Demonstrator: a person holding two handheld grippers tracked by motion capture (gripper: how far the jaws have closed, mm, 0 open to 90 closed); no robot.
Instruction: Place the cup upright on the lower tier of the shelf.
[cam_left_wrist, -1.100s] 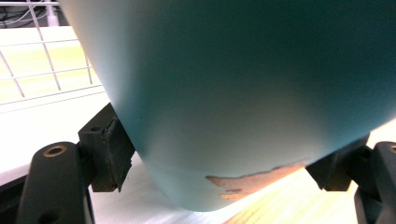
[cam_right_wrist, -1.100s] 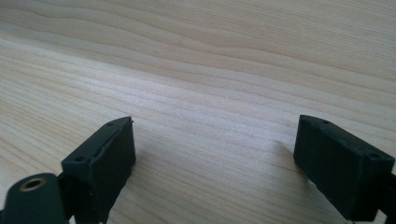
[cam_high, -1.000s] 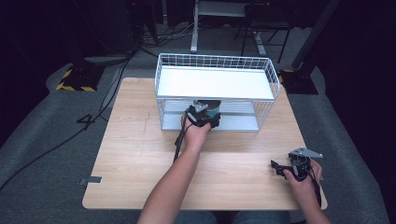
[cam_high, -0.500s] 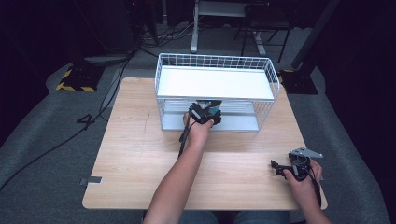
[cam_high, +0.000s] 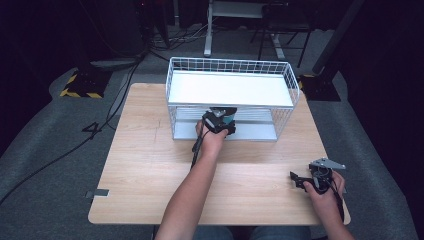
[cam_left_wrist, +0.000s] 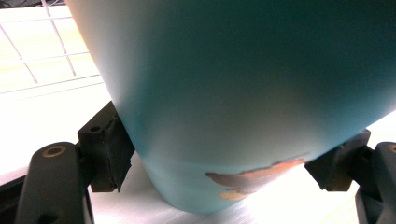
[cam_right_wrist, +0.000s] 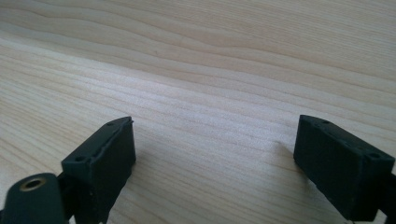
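Two claws over a pale wooden surface (cam_high: 150, 165).
We see the left claw (cam_high: 220, 121) grasping a smooth teal rounded object (cam_left_wrist: 243, 93) at the white wire rack (cam_high: 180, 75); the right claw (cam_right_wrist: 215, 163) rests released.

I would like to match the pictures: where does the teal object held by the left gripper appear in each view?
High view: the teal object is a small patch at the left gripper, at the wire rack's lower shelf.
Left gripper view: it is large and central, between the jaws.
Right gripper view: I do not see it there.
Shared landmark: the white wire grid.
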